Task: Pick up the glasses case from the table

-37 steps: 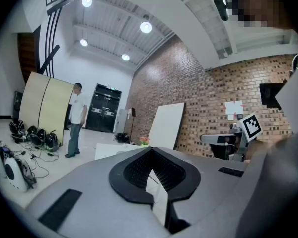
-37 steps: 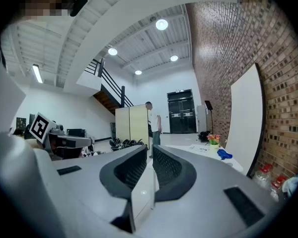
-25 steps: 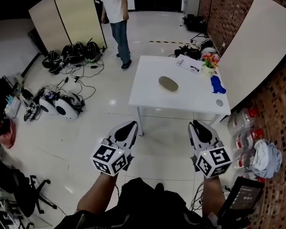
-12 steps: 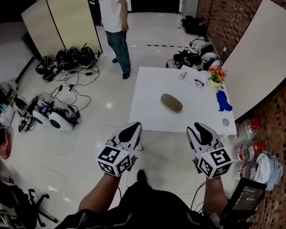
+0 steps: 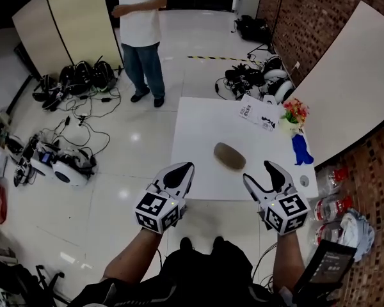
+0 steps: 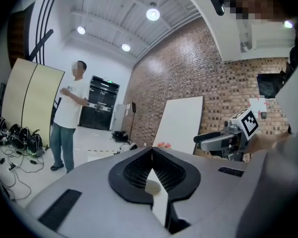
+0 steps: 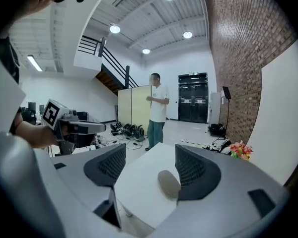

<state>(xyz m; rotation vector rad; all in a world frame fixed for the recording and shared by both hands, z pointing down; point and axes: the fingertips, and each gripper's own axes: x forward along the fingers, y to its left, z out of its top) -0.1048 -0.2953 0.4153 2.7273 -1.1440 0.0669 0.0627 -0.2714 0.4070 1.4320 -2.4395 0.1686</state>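
Note:
The glasses case [image 5: 230, 156], an oval grey-brown shell, lies near the middle of the white table [image 5: 198, 126]. Both grippers hover short of the table's near edge, apart from the case. My left gripper [image 5: 182, 169] is shut, its tips meeting with nothing in them [image 6: 150, 152]. My right gripper [image 5: 261, 173] has its jaws opening, with nothing between them. In the right gripper view the case [image 7: 169, 182] shows ahead in the gap of the right gripper [image 7: 150, 165], close to the right jaw's line. A sliver of the case [image 6: 152, 186] shows through the left jaws.
A person [image 5: 139, 37] stands beyond the table's far left corner. On the table's right side are a sheet of paper [image 5: 259, 115], a flower vase [image 5: 293, 115], a blue object [image 5: 302, 149] and a small disc [image 5: 303, 181]. Cables and gear [image 5: 57, 165] litter the floor at left.
Both grippers have moved forward toward the table, which now lies much closer. The right jaws, shut a second ago, have spread apart. The left jaws stay shut.

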